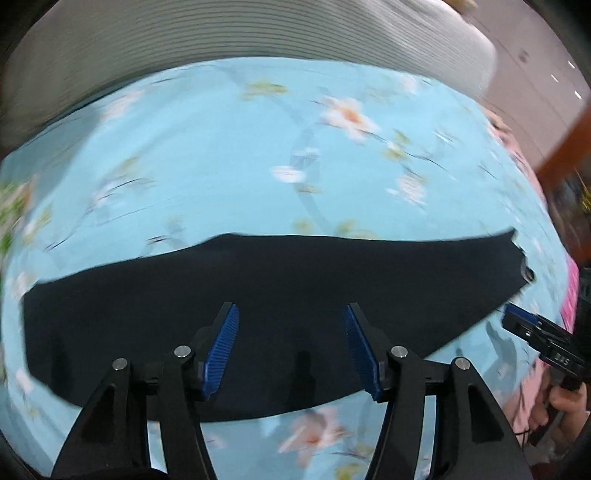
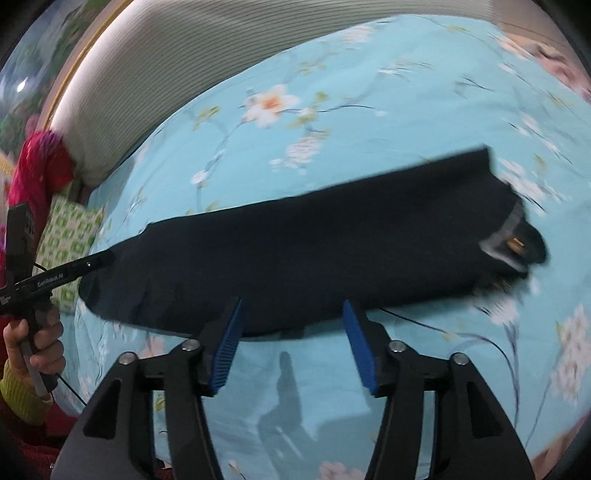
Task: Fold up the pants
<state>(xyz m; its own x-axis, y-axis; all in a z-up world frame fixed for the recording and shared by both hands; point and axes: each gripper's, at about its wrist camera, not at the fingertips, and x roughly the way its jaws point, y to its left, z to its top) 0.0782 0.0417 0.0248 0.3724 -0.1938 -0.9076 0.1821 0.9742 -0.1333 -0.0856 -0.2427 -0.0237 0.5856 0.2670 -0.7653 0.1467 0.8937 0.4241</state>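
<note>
Both your tongs, left (image 1: 290, 347) and right (image 2: 291, 345), gape empty; long dark navy pants (image 1: 258, 314) lie flat just ahead on the blue floral bedsheet (image 1: 221, 147), laid lengthwise for the next fold.

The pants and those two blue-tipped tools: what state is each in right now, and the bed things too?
Pants: dark, folded into one long strip, lying flat on the sheet, not gripped.
Left tool: open, nothing between its fingers, above the pants.
Right tool: open, empty, at the strip's near edge.
Floral sheet: spread out under the pants.
Grey ribbed pillow: lying at the sheet's far edge.
</note>
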